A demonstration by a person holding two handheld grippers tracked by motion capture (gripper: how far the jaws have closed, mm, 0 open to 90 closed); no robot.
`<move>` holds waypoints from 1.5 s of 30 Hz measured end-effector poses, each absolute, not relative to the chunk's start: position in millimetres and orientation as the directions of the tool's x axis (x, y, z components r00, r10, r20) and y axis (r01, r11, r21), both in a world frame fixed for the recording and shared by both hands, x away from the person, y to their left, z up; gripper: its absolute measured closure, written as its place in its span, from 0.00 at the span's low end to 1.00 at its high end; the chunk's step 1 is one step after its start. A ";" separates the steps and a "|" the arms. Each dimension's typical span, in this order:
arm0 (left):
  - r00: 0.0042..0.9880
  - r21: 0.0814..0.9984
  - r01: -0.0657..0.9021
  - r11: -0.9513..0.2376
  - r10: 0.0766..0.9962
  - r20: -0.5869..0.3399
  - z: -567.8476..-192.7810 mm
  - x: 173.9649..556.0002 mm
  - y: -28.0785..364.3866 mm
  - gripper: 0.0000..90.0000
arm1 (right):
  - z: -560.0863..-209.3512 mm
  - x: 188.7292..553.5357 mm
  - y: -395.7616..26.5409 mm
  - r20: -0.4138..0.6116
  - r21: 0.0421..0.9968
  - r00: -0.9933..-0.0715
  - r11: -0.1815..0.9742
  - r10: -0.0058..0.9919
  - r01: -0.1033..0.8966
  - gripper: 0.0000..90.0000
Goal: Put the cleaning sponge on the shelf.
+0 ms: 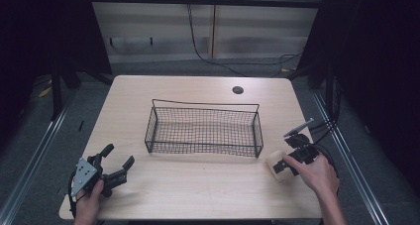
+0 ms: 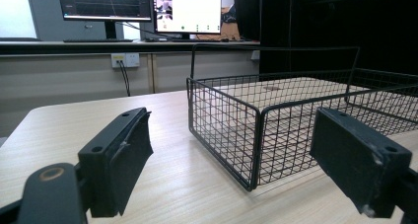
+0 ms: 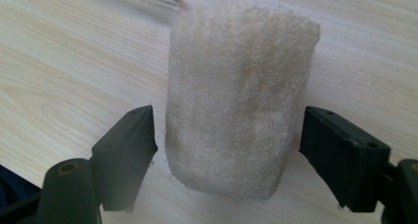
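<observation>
Right gripper view: the right gripper point(image 3: 224, 135) straddles the fuzzy cream roller point(image 3: 239, 100) near the table's point(image 3: 59, 61) right edge, 2 jaws part-open, not yet pressing; roller's long axis runs straight ahead.

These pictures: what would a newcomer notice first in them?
First, the black wire basket in the middle of the table. Next, the fuzzy cream roll near the table's right edge, lying between the jaws of the right claw, with small gaps on both sides. The left claw rests open at the front left.

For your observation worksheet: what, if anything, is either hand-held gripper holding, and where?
Nothing yet: the fuzzy roll sits between the right hand-held gripper pads, untouched.
</observation>
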State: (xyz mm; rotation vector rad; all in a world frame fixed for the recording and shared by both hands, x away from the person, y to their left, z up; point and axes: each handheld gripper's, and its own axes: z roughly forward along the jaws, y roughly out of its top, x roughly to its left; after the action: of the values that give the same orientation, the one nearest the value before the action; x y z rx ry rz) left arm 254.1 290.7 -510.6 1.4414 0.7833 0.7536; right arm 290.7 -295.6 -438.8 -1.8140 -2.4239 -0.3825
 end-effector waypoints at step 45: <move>0.564 1.000 0.021 0.007 0.826 -0.018 -510.7 254.4 290.1 0.17 | -439.2 290.5 -298.0 0.271 0.070 -0.261 0.252 0.926 0.965 0.33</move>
State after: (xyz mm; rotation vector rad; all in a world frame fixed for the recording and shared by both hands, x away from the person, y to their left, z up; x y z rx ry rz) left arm 254.4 290.1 -510.7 1.4382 0.7761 0.7401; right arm 290.5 -298.0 -439.2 -1.7913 -2.3419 -0.3319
